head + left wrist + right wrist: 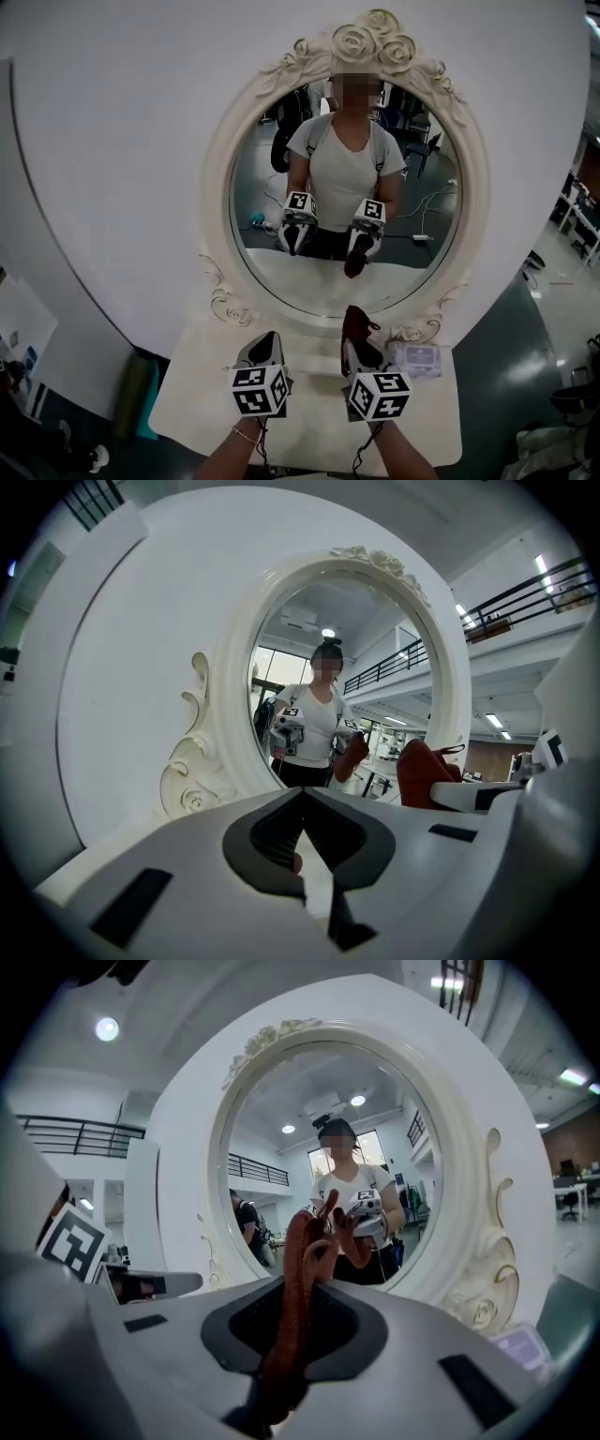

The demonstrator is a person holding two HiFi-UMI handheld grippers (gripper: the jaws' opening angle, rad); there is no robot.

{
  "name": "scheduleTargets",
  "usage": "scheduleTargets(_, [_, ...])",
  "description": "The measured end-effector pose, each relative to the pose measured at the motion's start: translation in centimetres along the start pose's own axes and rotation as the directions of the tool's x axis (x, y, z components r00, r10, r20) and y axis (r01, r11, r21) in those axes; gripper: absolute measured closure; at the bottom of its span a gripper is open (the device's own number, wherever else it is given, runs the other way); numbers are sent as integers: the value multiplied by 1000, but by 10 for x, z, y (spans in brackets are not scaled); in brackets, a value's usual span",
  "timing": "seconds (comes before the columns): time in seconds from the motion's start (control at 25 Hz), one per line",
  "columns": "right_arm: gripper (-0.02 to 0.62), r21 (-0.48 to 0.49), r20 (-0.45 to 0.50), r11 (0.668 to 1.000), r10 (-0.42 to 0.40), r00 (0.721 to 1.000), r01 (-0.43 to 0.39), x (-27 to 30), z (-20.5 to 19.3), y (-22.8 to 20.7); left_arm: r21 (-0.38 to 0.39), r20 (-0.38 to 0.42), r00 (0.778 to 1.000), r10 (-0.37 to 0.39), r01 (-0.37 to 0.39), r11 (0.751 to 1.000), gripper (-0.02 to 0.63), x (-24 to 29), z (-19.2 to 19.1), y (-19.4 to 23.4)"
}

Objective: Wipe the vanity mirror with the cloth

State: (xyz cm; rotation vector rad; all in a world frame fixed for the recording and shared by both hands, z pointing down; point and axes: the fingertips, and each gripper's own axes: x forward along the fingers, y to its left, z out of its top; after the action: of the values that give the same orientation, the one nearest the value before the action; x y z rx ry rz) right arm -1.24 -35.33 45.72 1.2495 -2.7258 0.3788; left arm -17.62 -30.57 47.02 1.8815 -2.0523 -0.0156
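Note:
The oval vanity mirror [349, 169], in an ornate cream frame [217, 187], stands upright at the back of a white table [202, 394]. My right gripper [352, 349] is shut on a dark red cloth [357, 326], which sticks up past the jaws just short of the frame's lower rim. In the right gripper view the cloth [302, 1241] runs out between the pads toward the mirror [309, 1119]. My left gripper [266, 347] hovers beside it, shut and holding nothing. The left gripper view shows its jaws [303, 803] closed before the mirror [347, 639], with the cloth [424, 772] to the right.
A small clear packet [419, 358] lies on the table right of the right gripper, near the frame's foot; it also shows in the right gripper view [525, 1344]. A large white round panel [112, 141] backs the mirror. The table's front edge is close to my hands.

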Motion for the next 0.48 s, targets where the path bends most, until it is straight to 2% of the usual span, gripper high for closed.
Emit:
scheduleTargets(0.12, [534,-126,29,992,25,999,-21,7,30,8,48,48,999,-21,18,999,603,4,31,-6])
scheduleTargets(0.24, [534,-213,55,976,64,996,-51,13,67,15,102,114,993,-42,31,994,603,6,72,-15])
scheduleTargets(0.48, [534,-356,107,929,148,983,-101,18,139,36,181,248,967,-64,19,983,603,-3,151,-26])
